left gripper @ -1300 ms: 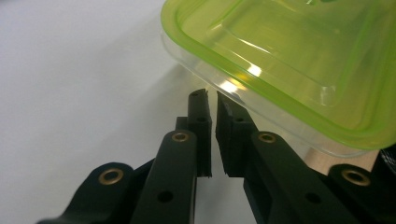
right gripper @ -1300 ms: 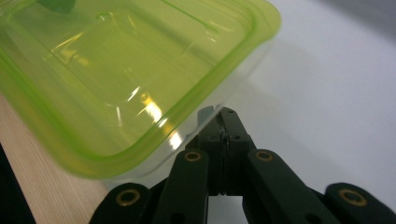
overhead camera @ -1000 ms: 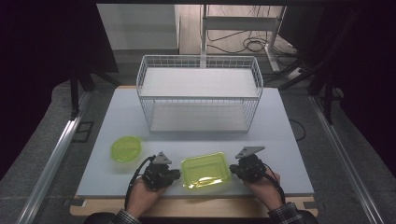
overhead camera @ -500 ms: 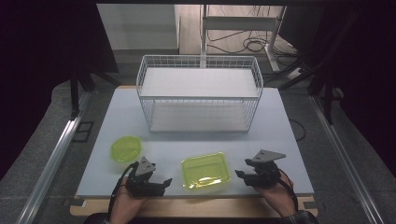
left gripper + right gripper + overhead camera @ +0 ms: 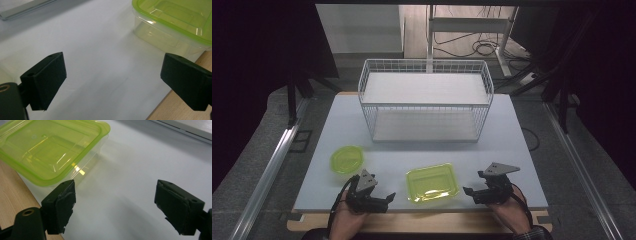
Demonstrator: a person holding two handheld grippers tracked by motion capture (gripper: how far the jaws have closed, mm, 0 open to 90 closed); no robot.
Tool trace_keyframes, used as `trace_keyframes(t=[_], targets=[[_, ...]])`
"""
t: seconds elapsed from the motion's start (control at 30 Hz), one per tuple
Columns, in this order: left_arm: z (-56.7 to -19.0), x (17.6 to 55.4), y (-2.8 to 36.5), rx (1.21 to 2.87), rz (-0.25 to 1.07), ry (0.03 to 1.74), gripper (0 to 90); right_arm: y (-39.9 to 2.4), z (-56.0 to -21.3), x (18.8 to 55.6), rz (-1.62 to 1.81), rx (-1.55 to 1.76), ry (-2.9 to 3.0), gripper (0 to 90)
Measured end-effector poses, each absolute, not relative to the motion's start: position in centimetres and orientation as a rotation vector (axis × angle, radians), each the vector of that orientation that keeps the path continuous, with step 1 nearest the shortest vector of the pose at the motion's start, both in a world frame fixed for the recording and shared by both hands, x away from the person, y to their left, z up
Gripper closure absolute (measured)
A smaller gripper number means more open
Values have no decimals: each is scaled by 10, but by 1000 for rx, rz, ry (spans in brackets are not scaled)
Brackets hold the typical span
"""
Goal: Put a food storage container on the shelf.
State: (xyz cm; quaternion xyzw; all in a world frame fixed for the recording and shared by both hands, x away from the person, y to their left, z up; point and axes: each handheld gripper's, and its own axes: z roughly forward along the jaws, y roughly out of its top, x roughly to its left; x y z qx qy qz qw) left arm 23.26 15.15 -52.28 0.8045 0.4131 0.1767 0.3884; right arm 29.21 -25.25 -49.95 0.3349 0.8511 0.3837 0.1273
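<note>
Flanking the lidded green container (image 5: 432, 183) on the white surface (image 5: 522, 150), the left claw (image 5: 388, 198) and right claw (image 5: 468, 191) have just been opening; both spread, pinching nothing.

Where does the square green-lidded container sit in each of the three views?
High view: the square container sits at the near table edge, between the two grippers, lid on.
Left gripper view: upper right corner, past the right finger.
Right gripper view: upper left, above the left finger.
Shared landmark: the white table, with its wooden front edge next to the container in both gripper views.
</note>
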Motion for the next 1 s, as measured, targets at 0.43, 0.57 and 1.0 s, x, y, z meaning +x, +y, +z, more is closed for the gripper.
trace_keyframes(t=[0.43, 0.57, 1.0], targets=[[-526, 231, 154, 2034, 429, 1007, 54, -247, -491, 296, 1164, 1017, 2411, 113], [-526, 231, 154, 2038, 430, 1007, 55, -245, -491, 296, 1166, 1034, 2408, 89], [-528, 228, 153, 2064, 445, 1008, 55, -235, -482, 300, 1254, 1114, 2497, 184]])
